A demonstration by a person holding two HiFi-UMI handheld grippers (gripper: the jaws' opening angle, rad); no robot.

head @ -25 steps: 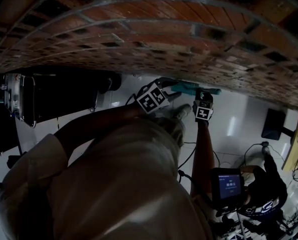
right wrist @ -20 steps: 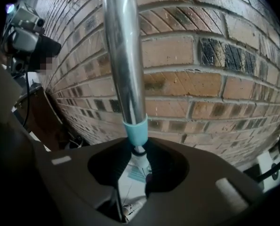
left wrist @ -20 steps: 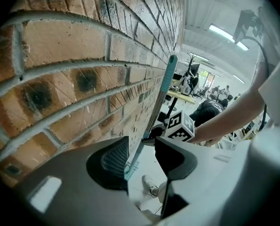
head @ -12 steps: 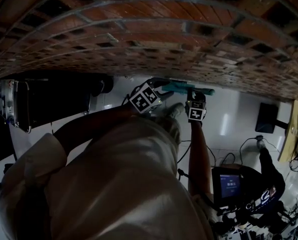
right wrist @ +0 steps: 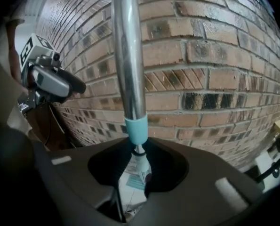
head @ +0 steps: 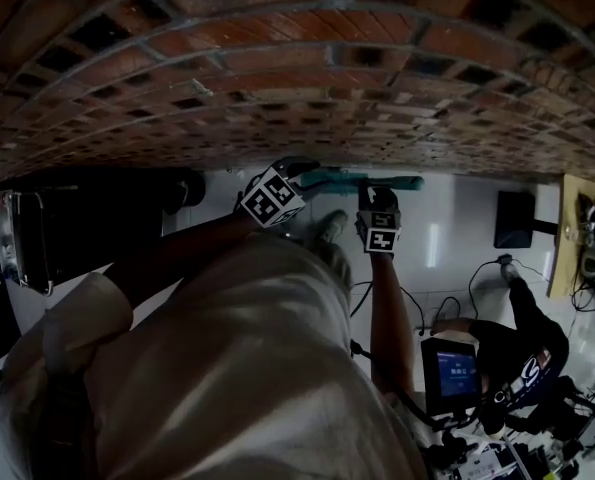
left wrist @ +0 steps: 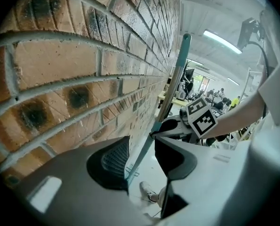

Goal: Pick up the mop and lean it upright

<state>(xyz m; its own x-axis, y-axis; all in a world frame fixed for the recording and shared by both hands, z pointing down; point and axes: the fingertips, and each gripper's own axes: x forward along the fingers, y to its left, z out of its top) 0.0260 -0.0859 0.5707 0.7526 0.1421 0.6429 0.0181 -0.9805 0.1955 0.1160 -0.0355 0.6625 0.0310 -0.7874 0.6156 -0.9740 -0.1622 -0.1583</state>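
Right gripper (right wrist: pixel 139 166) is clamped on the mop (right wrist: pixel 128 55): jaws closed on the thin neck just under the teal collar. The metal pole rises straight up out of the jaws, top end cut off by the frame. Below the jaws a white-and-teal bit of the mop head shows, mostly hidden by the gripper body.

Left gripper (left wrist: pixel 140 161) is open and holds nothing. The pole only shows through the gap between its jaws, further off, slanting up and to the right against the brick wall (left wrist: pixel 74 60). From the right gripper view it sits well to the left of the pole, not touching it.

The left gripper view also catches the right gripper on the pole above and ahead of it, with its marker cube (left wrist: pixel 201 117) facing the camera. A shoe (left wrist: pixel 148 192) on the pale floor shows under the jaw gap.

Head view is very dark. The person's body fills the lower half, and only a short teal stretch of the mop (head: pixel 362 179) shows just beyond both grippers, at the foot of the wall. Whether the pole touches the brick: can't tell.
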